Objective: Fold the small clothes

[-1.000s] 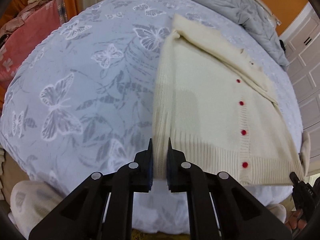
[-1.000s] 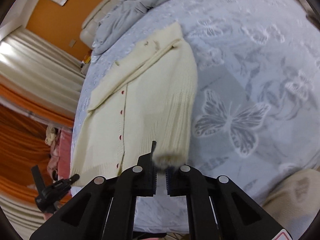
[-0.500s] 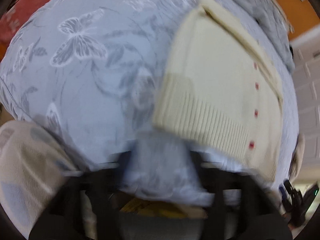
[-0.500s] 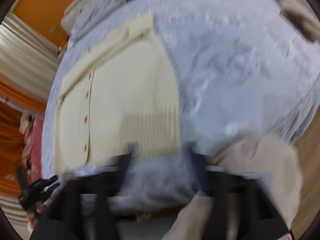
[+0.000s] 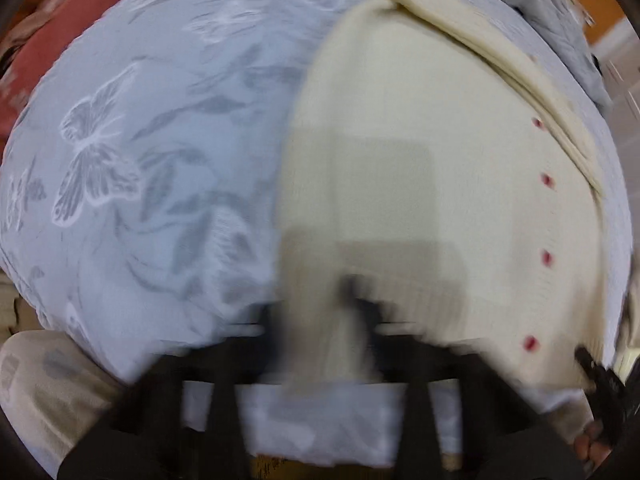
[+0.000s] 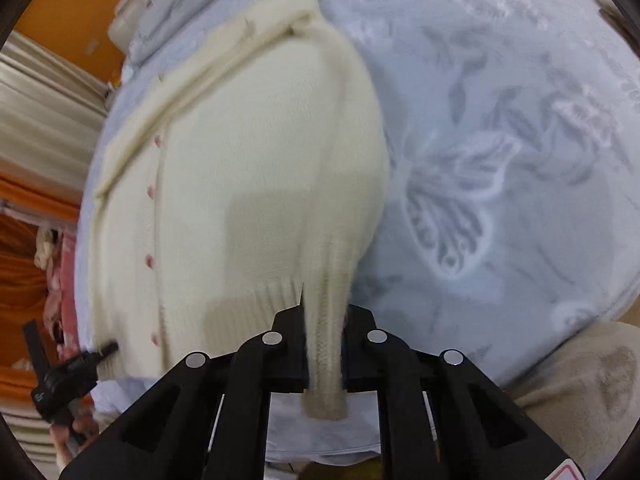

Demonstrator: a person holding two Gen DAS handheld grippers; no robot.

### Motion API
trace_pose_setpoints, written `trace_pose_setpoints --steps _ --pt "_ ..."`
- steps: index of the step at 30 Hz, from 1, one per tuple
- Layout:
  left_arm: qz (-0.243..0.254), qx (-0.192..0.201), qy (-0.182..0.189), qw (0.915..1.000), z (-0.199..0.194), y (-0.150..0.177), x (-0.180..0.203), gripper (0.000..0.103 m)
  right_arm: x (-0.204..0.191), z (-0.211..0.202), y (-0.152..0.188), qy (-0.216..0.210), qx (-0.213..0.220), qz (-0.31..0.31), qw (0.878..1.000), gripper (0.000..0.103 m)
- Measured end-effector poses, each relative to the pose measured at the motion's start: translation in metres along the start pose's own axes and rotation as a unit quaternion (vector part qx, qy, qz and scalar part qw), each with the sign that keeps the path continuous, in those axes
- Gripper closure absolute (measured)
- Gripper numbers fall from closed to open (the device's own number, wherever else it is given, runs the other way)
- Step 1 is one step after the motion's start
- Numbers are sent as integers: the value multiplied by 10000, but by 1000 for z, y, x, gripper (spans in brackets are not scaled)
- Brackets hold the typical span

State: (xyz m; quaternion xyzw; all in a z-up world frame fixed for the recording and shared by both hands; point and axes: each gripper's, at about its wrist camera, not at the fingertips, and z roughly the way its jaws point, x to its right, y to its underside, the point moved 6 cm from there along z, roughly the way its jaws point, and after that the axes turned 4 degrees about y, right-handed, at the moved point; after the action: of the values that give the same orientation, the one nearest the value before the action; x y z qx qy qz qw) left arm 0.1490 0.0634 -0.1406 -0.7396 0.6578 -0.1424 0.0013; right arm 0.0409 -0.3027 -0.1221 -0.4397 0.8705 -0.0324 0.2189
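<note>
A cream knitted cardigan (image 5: 420, 168) with red buttons lies on a pale blue butterfly bedspread (image 5: 160, 140). It also shows in the right wrist view (image 6: 248, 168). My right gripper (image 6: 324, 320) is shut on the ribbed cuff of its sleeve (image 6: 326, 360), which hangs down between the fingers. My left gripper (image 5: 324, 320) is at the cardigan's ribbed hem, blurred by motion; cream knit shows between its fingers, but I cannot tell whether it grips. The other gripper shows at the edge of each view.
A grey quilt (image 5: 560, 20) lies bunched at the far end of the bed, also in the right wrist view (image 6: 180, 12). Orange curtains (image 6: 24, 240) and pink bedding (image 5: 60, 40) lie beyond the bed's edges. Beige cloth (image 6: 592, 372) is below the near edge.
Both grippers let go and swung away half a second ago, then came back. The right one now grips the sleeve further up, cuff hanging through. The left is back at the hem.
</note>
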Motion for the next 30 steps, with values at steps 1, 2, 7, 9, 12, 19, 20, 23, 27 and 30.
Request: trace_pose_setpoints --steps 1,2,7,9,12,19,20,23,27,30 --pt "118 123 -18 9999 -10 -1 6 93 -2 -9 -1 -114 112 -2 9999 94" --pt "219 235 -6 9995 -21 -1 12 94 -5 -23 -3 -218 288 -16 9993 94" --pt "450 579 195 9971 -76 14 25 94 -13 -83 1 -662 744 -258 9947 95" --pt "528 582 227 9966 -92 27 31 94 -14 -99 9 -708 783 -419 9935 95" --pt "664 482 242 9963 -107 51 29 94 -4 -113 26 -672 714 -613 9933 95" --pt "995 34 283 9946 -125 130 10 94 27 -141 91 -539 277 -1062 9925 95" --pt "1043 -28 310 9941 -130 140 7 94 31 -148 103 -536 206 -1225 9908 95" --pt "1174 -265 431 9918 -147 173 -2 94 41 -169 136 -556 -115 -1536 9865 95" --pt "1132 -469 715 9899 -177 192 -6 94 37 -202 161 -746 -191 -1728 9819 95" --pt "1051 -186 982 9894 -196 160 5 94 22 -222 134 -987 192 -1681 9806 95"
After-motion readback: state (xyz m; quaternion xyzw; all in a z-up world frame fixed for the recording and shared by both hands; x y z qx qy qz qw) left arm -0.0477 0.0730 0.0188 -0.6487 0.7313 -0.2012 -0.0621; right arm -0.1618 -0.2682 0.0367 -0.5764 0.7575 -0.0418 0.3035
